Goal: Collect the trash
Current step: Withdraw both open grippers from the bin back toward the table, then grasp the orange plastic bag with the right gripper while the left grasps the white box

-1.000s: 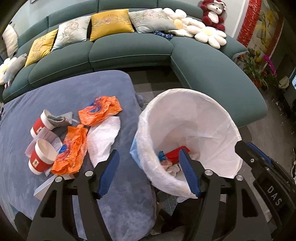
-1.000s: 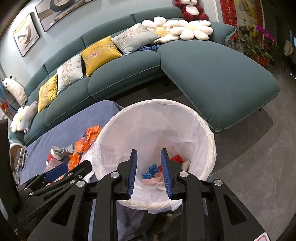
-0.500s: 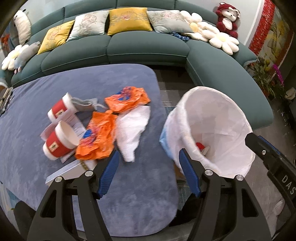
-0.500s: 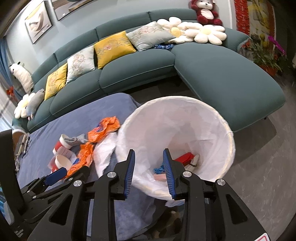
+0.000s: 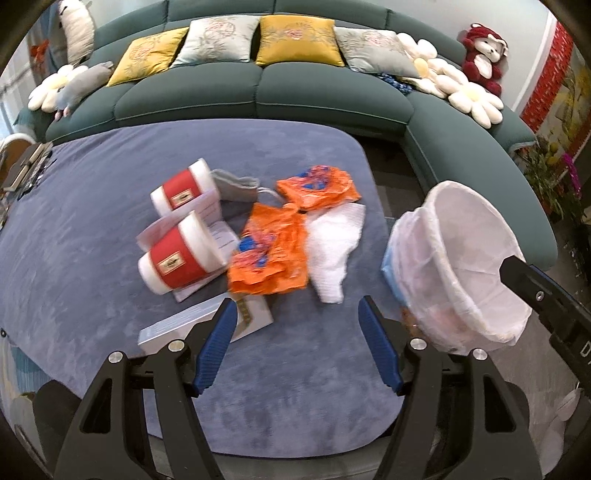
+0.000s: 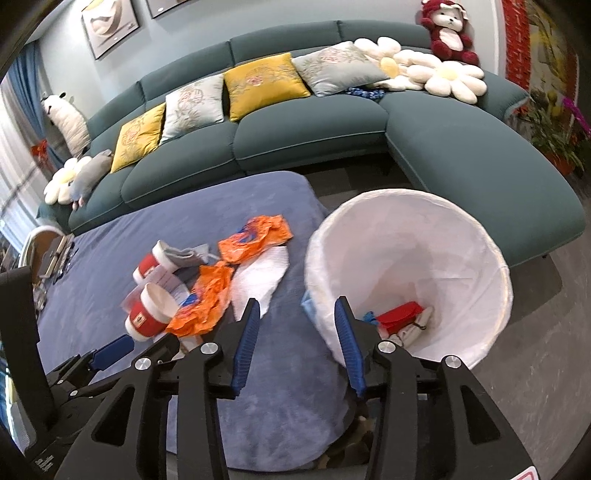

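Note:
Trash lies in a heap on the blue-grey table (image 5: 92, 229): two red and white paper cups (image 5: 177, 254) (image 6: 149, 314) on their sides, two crumpled orange wrappers (image 5: 269, 254) (image 6: 255, 240), a white napkin (image 5: 332, 247) (image 6: 258, 280), paper sheets and a flat white box (image 5: 207, 321). A white-lined bin (image 5: 465, 266) (image 6: 406, 266) stands off the table's right end with scraps inside. My left gripper (image 5: 297, 314) hangs open and empty above the table, just short of the heap. My right gripper (image 6: 295, 314) is empty, its jaws opening, between the napkin and the bin.
A teal sectional sofa (image 6: 306, 136) with yellow and grey cushions, flower pillows and a red plush bear (image 6: 448, 31) curves behind the table and bin. Potted flowers (image 6: 554, 125) stand at the far right. Dark clutter sits at the table's left end (image 5: 26, 170).
Both grippers have swung left, away from the bin and over the table toward the heap. The right jaws have widened. The left jaws stay as wide as before.

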The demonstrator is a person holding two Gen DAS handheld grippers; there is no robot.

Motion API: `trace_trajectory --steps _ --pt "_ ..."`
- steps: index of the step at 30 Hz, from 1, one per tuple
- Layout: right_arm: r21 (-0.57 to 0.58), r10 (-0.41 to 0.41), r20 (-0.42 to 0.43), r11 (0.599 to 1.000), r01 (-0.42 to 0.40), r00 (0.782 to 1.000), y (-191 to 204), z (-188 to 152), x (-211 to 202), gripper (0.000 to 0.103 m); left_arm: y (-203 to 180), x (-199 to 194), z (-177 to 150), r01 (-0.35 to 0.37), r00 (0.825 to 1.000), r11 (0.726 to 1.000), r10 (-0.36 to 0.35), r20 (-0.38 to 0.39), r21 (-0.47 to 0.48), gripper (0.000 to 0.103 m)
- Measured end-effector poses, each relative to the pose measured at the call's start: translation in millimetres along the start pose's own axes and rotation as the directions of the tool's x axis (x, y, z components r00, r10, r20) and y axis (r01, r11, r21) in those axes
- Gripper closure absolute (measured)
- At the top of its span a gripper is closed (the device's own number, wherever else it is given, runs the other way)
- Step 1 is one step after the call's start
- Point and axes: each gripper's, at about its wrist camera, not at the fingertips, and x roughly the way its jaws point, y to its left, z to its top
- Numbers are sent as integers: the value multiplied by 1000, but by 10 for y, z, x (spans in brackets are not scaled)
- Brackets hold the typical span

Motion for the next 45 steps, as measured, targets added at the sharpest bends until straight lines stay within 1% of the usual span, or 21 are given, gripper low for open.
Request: trace_trajectory --steps 9,13,18,22,25,33,41,44,45 --pt "-42 25 -39 999 -27 999 359 -86 106 60 447 10 -124 -23 1000 999 22 -19 -41 38" --pt "-63 34 -65 997 -38 997 536 -128 191 60 670 42 -182 -21 999 998 18 -37 -61 33" --pt "-81 38 -94 996 -46 995 703 -164 303 59 872 81 -248 -23 999 998 21 -48 -56 32" --pt "-81 45 -117 995 -55 992 818 -183 416 55 1032 133 -300 -24 998 998 21 -62 -52 24" --pt "-93 41 -136 994 -54 990 903 -199 523 55 1142 188 -337 -23 997 999 20 -73 -45 24" --pt "-95 29 -191 994 -47 981 1066 -189 847 55 1284 424 -389 29 991 999 -31 -127 -21 24" --pt "-89 13 -244 995 -36 970 1150 -141 1224 55 1263 664 -349 71 983 997 -70 -168 1 25" --pt "-81 12 -265 996 -35 964 1158 -124 1361 55 1229 720 -346 75 982 997 -72 -177 11 28" --pt "-77 13 -273 996 -35 962 1157 -121 1405 55 1216 738 -345 80 980 997 -77 -182 13 32"
